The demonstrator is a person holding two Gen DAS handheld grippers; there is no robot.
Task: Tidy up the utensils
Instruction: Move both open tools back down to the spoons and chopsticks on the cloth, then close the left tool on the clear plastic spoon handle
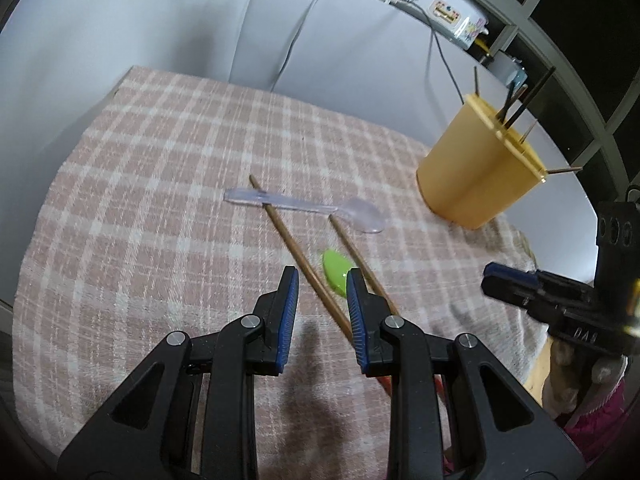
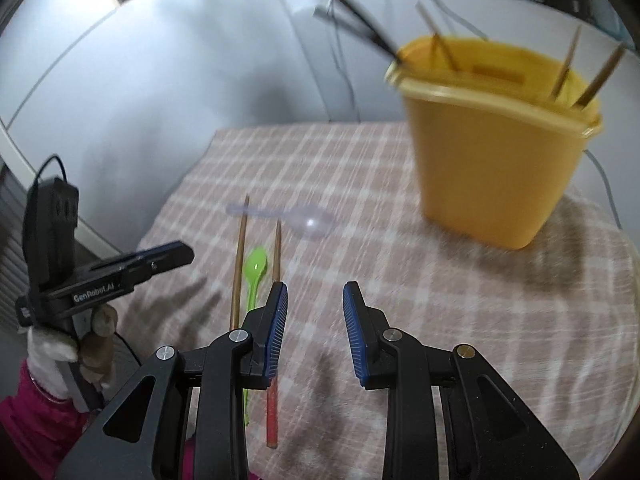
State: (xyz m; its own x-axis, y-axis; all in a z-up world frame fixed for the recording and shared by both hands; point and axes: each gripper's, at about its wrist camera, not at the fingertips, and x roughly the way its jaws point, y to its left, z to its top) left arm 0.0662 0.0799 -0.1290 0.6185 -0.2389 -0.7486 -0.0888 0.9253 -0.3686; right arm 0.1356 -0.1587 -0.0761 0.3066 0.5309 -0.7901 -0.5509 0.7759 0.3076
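Left gripper [image 1: 322, 276]: jaws spread, nothing between the blue pads; it hangs above the near part of the cloth, with one chopstick and the bowl of the green spoon showing through the gap.

Right gripper [image 2: 315, 290]: jaws spread likewise, holding nothing, over bare cloth to the right of the loose utensils (this view is blurred).

Green spoon [image 2: 254, 276]: plastic, lying flat on the cloth between the two chopsticks, bowl toward the far side, handle running near.

Left chopstick [image 2: 239, 264]: wooden, flat on the cloth, its far tip tucked under the clear spoon's handle.

Right chopstick [image 2: 276, 256]: wooden with a red near end, flat on the cloth just right of the green spoon, roughly parallel to the other.

Clear spoon [image 1: 304, 208]: transparent plastic, lying crosswise at the far ends of the chopsticks, bowl to the right.

Yellow holder [image 1: 476, 176]: plastic tub, upright at the far right of the cloth, well apart from the loose utensils; several sticks [image 2: 566, 62] lean inside it (their kind cannot be told).

Checked cloth [image 1: 168, 168]: pink and white, covering the table under everything listed.

Gloved hand [image 2: 90, 344]: white glove and magenta sleeve, gripping the left gripper's handle, seen at the near left of the right view.
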